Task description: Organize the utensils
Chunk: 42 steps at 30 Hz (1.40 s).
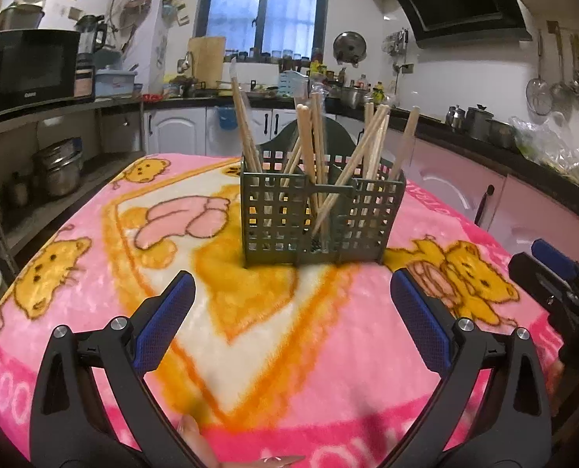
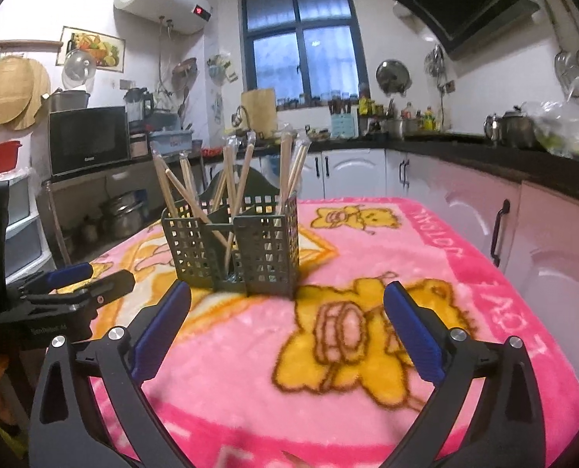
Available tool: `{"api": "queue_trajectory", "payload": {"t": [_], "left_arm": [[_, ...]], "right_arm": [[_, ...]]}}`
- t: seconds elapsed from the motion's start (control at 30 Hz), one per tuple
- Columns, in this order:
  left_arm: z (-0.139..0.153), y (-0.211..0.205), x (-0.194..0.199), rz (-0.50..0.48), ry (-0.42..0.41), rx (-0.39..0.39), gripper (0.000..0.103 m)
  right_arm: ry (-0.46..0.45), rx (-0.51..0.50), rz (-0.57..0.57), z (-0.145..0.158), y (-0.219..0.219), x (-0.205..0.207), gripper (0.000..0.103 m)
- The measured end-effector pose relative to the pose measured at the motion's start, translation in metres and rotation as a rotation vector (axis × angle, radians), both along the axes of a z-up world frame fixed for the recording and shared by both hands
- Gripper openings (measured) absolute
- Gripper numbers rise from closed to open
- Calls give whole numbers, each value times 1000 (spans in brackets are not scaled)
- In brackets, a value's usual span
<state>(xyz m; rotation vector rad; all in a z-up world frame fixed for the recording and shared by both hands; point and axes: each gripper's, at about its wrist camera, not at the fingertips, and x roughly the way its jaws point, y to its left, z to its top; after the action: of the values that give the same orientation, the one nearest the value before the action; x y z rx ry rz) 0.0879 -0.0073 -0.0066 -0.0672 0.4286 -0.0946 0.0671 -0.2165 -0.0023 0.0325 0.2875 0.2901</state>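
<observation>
A dark green lattice utensil holder point(image 1: 320, 214) stands upright on the pink blanket, with several wooden chopsticks point(image 1: 313, 144) leaning out of its compartments. My left gripper point(image 1: 289, 292) is open in front of the holder, a little short of it, with nothing between its blue pads. In the right wrist view the same holder point(image 2: 235, 249) and chopsticks point(image 2: 231, 179) sit ahead and slightly left of my right gripper point(image 2: 285, 304), which is open wide and empty. Each gripper shows in the other's view: the right one point(image 1: 555, 280) at the right edge, the left one point(image 2: 75, 288) at the left edge.
The pink cartoon-bear blanket point(image 1: 94, 273) covers the table. Pink and white cabinets point(image 2: 543, 234) run close along the table's right side. A shelf with a microwave point(image 1: 32, 70) and metal pots point(image 1: 59, 167) stands to the left. Fingertips point(image 1: 196, 433) show at the bottom edge.
</observation>
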Motion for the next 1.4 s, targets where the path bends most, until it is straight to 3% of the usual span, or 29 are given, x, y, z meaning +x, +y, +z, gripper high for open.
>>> {"api": "queue_trajectory", "payload": {"t": [0.3, 1.4], "left_arm": [[0, -3, -11, 17, -55, 8, 92], [2, -1, -13, 20, -55, -9, 92]], "right_arm": [[-61, 23, -12, 1, -3, -9, 96], [-32, -6, 5, -6, 9, -8, 96]]}}
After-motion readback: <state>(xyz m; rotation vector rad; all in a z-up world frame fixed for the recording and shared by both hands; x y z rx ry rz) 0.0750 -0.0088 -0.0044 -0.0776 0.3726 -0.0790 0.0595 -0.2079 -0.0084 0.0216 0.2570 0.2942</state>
